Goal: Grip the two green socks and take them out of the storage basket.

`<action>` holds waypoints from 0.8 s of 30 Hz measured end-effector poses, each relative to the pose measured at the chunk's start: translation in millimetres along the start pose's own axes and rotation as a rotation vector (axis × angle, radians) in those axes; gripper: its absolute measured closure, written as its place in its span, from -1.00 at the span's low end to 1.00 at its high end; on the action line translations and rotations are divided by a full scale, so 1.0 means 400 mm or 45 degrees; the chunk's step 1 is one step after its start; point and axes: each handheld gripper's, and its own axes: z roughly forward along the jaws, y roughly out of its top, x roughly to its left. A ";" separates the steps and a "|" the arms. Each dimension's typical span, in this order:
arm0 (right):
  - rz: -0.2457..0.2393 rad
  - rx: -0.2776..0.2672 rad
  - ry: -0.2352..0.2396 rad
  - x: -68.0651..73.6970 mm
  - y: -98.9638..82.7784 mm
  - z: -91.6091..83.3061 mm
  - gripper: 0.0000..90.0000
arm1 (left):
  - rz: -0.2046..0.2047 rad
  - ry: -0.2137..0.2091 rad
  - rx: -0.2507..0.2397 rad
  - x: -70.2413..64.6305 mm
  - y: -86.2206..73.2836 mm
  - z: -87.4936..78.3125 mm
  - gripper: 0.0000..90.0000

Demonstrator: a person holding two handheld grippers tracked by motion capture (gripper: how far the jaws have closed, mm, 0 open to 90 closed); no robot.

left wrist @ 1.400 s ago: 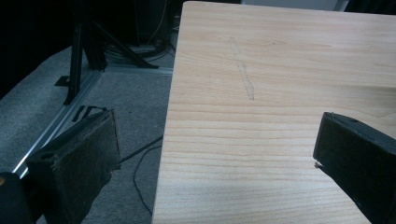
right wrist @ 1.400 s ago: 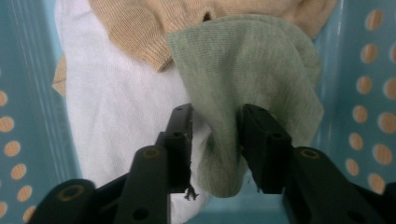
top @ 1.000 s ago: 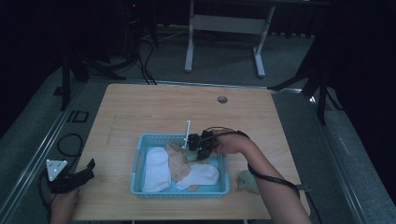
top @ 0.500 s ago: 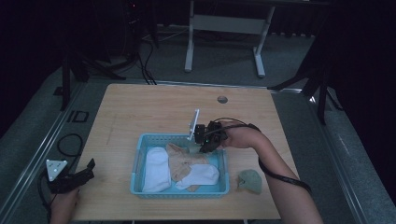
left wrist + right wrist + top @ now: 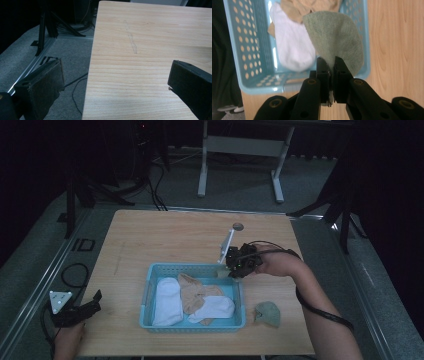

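— Nearest you, what are your left tongs [image 5: 95, 298] doing?

— They rest at the near left corner of the pale wooden table [image 5: 175, 240], jaws spread wide with nothing between them. In the left gripper view the left tongs [image 5: 115, 82] frame bare wood and the table's edge, with grey floor beyond.

— And in the middle?

— The light blue perforated plastic basket [image 5: 150, 285] sits on the near half of the table. It holds a white sock [image 5: 167, 300] at the left, a tan crumpled sock [image 5: 192, 290] in the centre and a second white sock [image 5: 215, 309] at the right. A grey-green sock [image 5: 267, 313] lies on the wood just right of the basket.

— The right tongs?

— Your right tongs [image 5: 231, 267] hang over the basket's far right corner, pinched tight on another grey-green knit sock [image 5: 339, 37] (it dangles above the basket's rim). In the right gripper view the right tongs [image 5: 331, 68] clamp its edge, with a white sock [image 5: 292, 45] below.

— Farther off?

— A small dark round hole [image 5: 238, 226] marks the table's far side.
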 end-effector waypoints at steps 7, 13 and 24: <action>0.079 0.004 -0.029 -0.014 -0.075 -0.027 0.89 | 0.001 0.000 0.004 0.000 0.000 0.000 -0.98; 0.148 0.010 -0.046 -0.029 -0.144 -0.030 0.89 | 0.000 0.002 0.003 0.000 0.000 0.000 -0.98; 0.236 0.024 -0.062 -0.047 -0.234 -0.020 0.89 | 0.003 0.004 0.003 -0.001 0.000 0.000 -0.98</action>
